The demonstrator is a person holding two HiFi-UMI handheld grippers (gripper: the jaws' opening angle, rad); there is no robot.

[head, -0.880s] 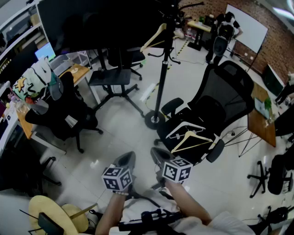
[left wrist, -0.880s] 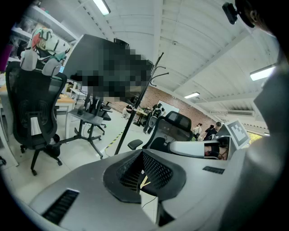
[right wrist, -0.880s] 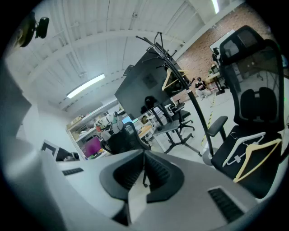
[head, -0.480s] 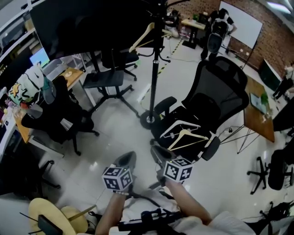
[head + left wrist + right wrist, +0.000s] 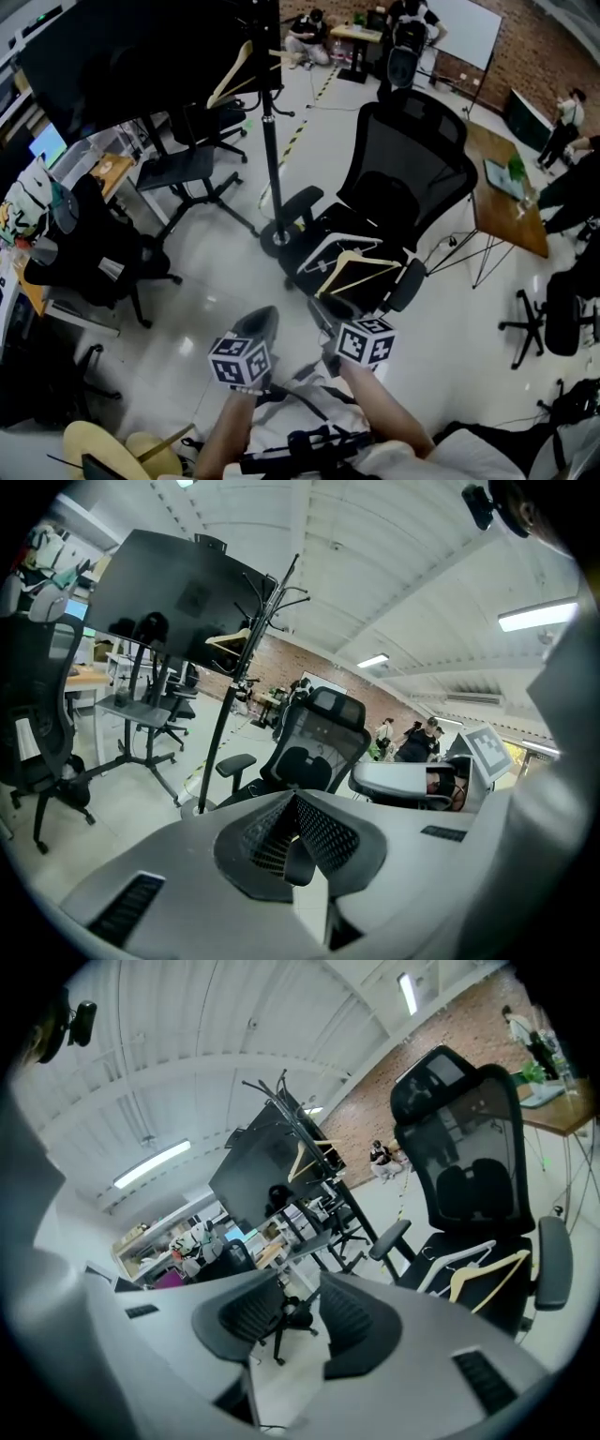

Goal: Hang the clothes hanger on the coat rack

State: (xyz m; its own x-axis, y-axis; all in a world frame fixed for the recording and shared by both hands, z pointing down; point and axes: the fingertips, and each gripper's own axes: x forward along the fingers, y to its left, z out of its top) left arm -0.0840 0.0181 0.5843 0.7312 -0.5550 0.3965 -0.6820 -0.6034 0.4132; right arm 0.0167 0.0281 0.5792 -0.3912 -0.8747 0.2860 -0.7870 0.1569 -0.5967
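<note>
A wooden hanger and a white hanger lie on the seat of a black mesh office chair. The black coat rack stands left of the chair, with another wooden hanger hanging on it. My left gripper is shut with nothing in it, its jaws touching. Just short of the chair seat, my right gripper is open and empty. In the right gripper view the wooden hanger and white hanger lie ahead to the right, and the coat rack is further back.
Black office chairs and desks stand at the left under a large dark screen. A wooden table is right of the mesh chair. People sit and stand at the back. A yellow stool is near my left side.
The head view has swung: the coat rack and the chair with the hangers have slid left, and the chair seat now sits closer to my grippers. Both grippers keep their pose.
</note>
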